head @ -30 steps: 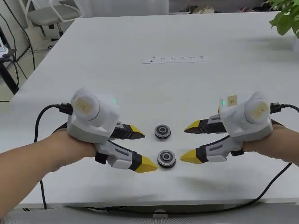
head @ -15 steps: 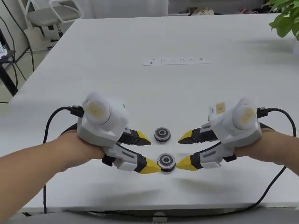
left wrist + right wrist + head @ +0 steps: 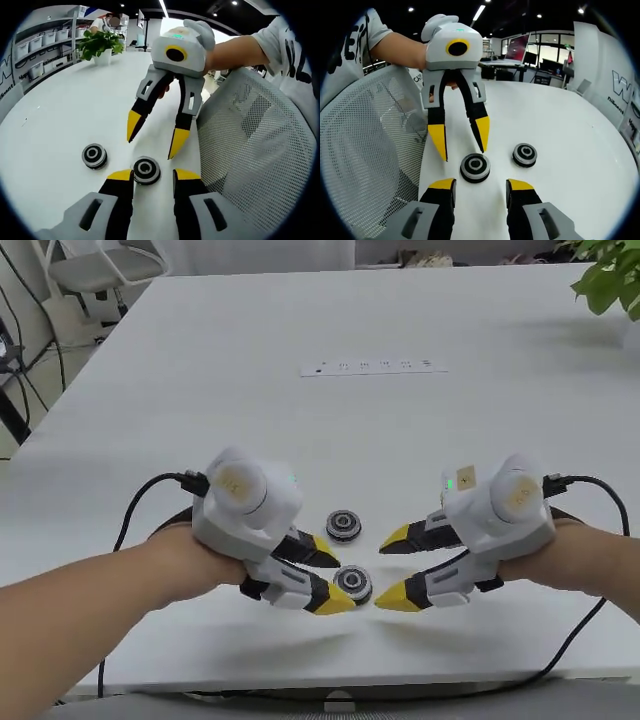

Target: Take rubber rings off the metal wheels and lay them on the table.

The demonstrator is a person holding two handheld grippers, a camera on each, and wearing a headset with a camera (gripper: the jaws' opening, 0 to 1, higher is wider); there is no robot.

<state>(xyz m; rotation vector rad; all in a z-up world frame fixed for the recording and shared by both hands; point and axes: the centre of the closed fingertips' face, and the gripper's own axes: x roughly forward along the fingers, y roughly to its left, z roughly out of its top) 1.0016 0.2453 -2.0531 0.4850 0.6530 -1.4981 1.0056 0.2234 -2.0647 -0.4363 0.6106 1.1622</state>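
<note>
White table [image 3: 400, 420] stretches out ahead of me, with a power strip [image 3: 372, 367] far across it and a plant [image 3: 605, 280] at the far right corner. Over the last second I have brought both tools inward. A second ago they stood well apart from the two wheels, and now both close on the near wheel [image 3: 352, 582] from either side. The far wheel [image 3: 343, 524] lies just beyond it, untouched. To me that means the approach is nearly done and the grasp comes next. No ring is off yet, and the near wheel's rubber ring [image 3: 475, 179] still sits on its rim. My left gripper [image 3: 341, 580] is open at a middling width. In the left gripper view the near wheel lies right between its yellow tips, close against one of them, though I cannot tell whether it actually touches. It grips nothing yet. My right gripper [image 3: 381, 573] is spread wider and is empty. In its own view the near wheel lies just ahead of its tips, with the left gripper's jaws coming down just behind the wheel.
</note>
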